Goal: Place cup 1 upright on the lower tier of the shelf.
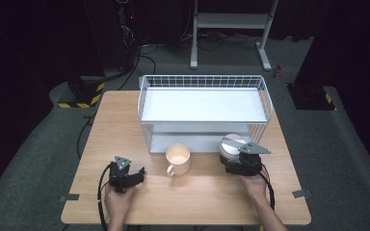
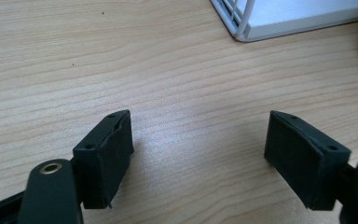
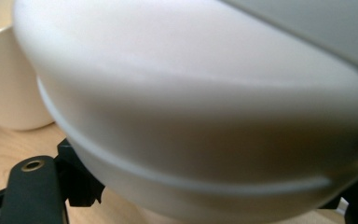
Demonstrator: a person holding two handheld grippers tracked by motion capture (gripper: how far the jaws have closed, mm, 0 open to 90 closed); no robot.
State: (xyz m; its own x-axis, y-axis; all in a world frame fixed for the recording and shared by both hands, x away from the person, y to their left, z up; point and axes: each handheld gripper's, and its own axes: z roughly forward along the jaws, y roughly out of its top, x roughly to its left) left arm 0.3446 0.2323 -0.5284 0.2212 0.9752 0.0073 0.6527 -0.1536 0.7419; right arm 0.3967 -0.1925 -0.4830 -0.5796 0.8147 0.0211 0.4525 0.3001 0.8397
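The right gripper (image 1: pixel 238 161) is clamping its fingers on a round white container (image 1: pixel 232 147), while the left gripper (image 2: pixel 198 154) is resting with fingers apart on the wooden surface (image 1: pixel 197 192).

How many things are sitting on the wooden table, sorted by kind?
Cream ceramic mug with a handle: 1
White round bowl, between the right gripper's jaws: 1
White wire rack with shelves: 1
Total: 3

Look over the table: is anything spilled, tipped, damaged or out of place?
Nothing stands out. The cream mug stands upright before the wire shelf rack, and the white container sits upright between the right gripper's jaws.
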